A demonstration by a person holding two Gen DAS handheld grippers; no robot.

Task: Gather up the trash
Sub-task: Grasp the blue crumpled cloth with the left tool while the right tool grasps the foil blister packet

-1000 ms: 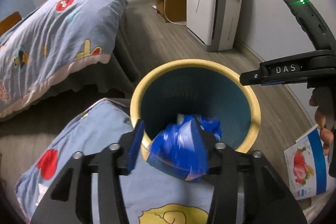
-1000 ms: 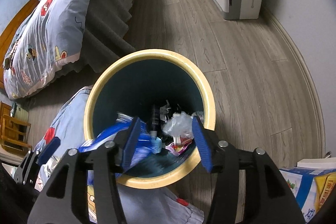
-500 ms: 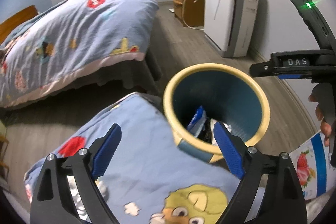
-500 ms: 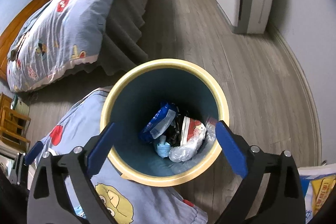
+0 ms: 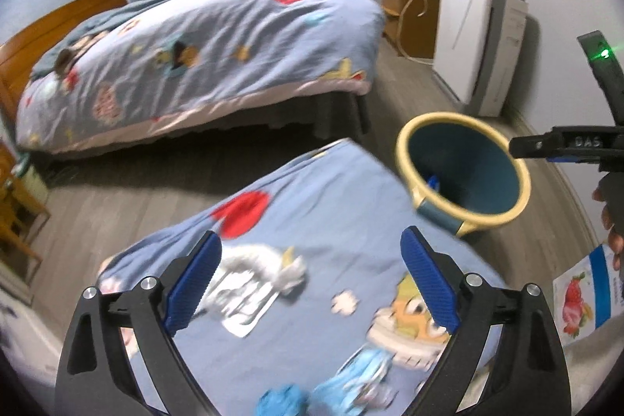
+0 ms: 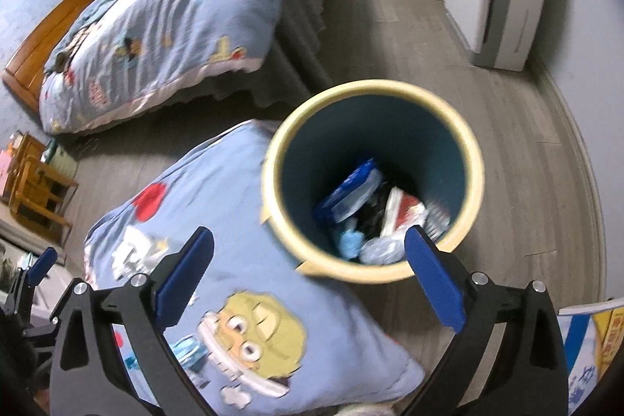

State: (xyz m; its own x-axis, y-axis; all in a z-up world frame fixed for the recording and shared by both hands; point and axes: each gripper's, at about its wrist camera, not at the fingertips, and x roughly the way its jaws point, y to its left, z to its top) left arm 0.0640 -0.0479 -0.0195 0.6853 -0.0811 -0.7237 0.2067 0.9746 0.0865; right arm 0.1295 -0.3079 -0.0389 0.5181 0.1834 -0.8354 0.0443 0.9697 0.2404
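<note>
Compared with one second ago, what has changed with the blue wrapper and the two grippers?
The left gripper let go of the blue wrapper, which now lies in the bin; its jaws opened and it drew back over the quilt. The right gripper also opened and pulled back. The bin and the bed stayed put.

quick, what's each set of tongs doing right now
Left tongs: open, holding nothing, over the blue pillow.
Right tongs: open, holding nothing, above the bin.

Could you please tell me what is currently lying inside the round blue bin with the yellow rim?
Inside the round blue bin with the yellow rim lie a blue plastic wrapper, a red-and-white packet, clear crumpled plastic and black pieces. Whatever lies beneath them is covered.
</note>
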